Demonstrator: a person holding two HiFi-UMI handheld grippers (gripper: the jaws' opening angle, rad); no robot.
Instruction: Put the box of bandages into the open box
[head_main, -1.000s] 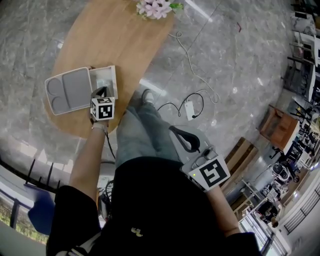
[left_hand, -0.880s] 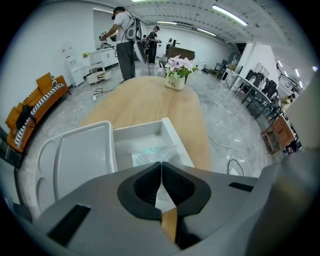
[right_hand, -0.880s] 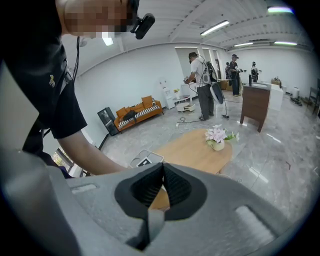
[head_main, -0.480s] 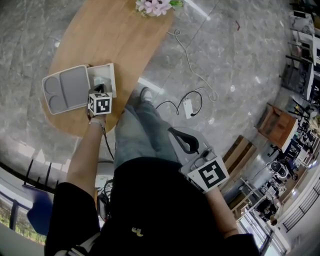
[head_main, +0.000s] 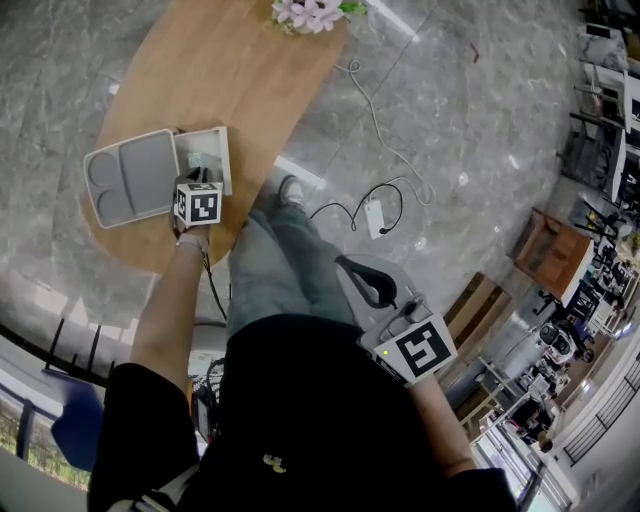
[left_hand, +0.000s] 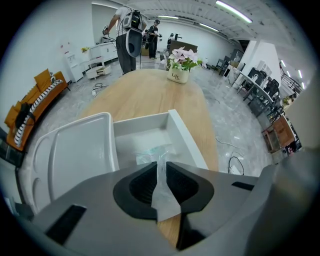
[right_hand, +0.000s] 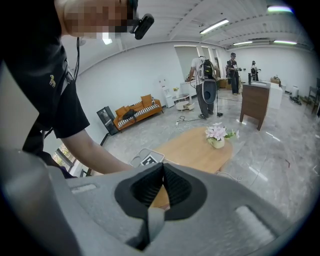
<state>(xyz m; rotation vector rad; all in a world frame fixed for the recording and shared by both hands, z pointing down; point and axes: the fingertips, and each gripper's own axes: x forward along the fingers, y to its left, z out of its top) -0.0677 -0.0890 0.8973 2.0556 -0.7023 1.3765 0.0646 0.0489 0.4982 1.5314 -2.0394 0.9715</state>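
In the head view the marker cube covered the tips of the left hand-held gripper (left_hand: 161, 167) and most of the inside of the open box (left_hand: 189, 136). The box of bandages (left_hand: 150, 151), pale and blurry, lay on the floor of this box on the desk (left_hand: 145, 95), with its near end hidden behind the 2 jaws. These jaws had just been opening and stood slightly apart, gripping nothing. The right hand-held gripper (right_hand: 163, 170) was clenched and empty.

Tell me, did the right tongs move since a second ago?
No. The right tongs stay just as far from the white charger on the floor.
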